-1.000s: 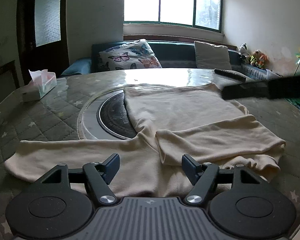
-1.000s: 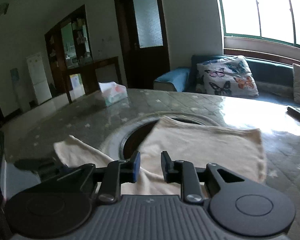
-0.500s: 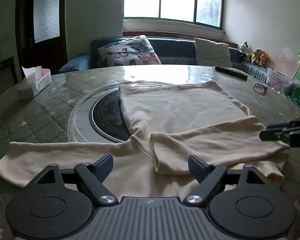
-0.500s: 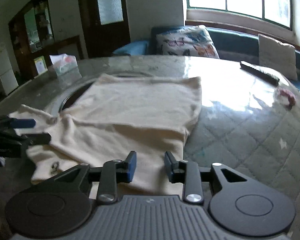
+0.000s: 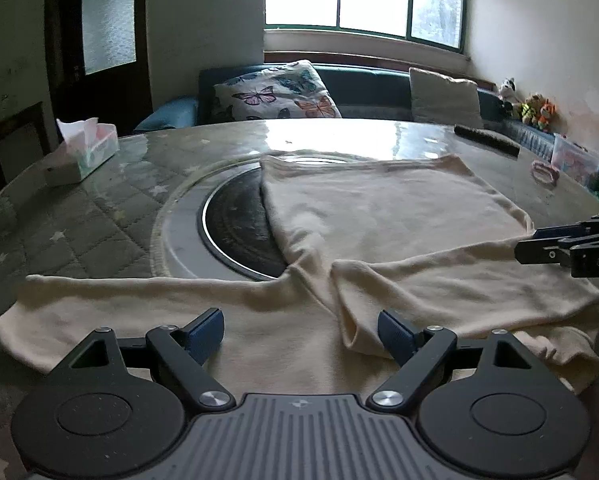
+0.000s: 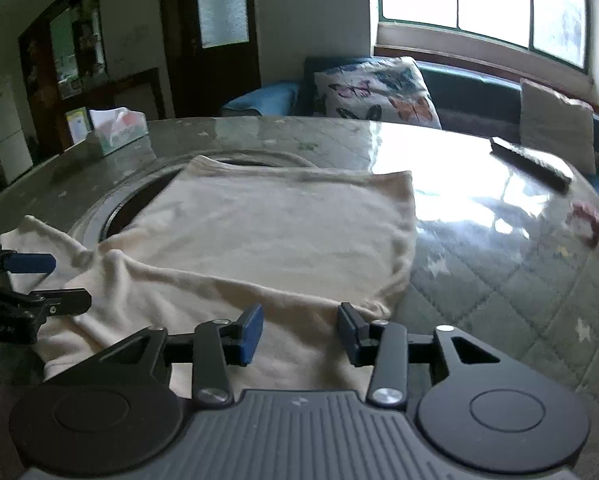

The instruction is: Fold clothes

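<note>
A cream long-sleeved top (image 5: pixel 379 216) (image 6: pixel 275 232) lies flat on the round table. One sleeve (image 5: pixel 459 284) is folded across its body; the other sleeve (image 5: pixel 111 304) stretches out to the left. My left gripper (image 5: pixel 301 334) is open just above the near edge of the top, nothing between its fingers. My right gripper (image 6: pixel 299 328) is open over the folded sleeve near the top's right side. In the left wrist view the right gripper's fingers (image 5: pixel 559 246) reach in from the right edge. The left gripper's fingers (image 6: pixel 39 280) show at the left of the right wrist view.
A round inset hob (image 5: pixel 235 232) lies partly under the top. A tissue box (image 5: pixel 83 152) stands at the far left of the table. A dark remote (image 5: pixel 487 140) and a pink hair tie (image 5: pixel 545 172) lie far right. A sofa with cushions (image 5: pixel 275 92) runs behind.
My right gripper has swung from the left part of the table to the garment's right side and its fingers have spread apart. My left gripper has opened a little wider and stayed over the near edge.
</note>
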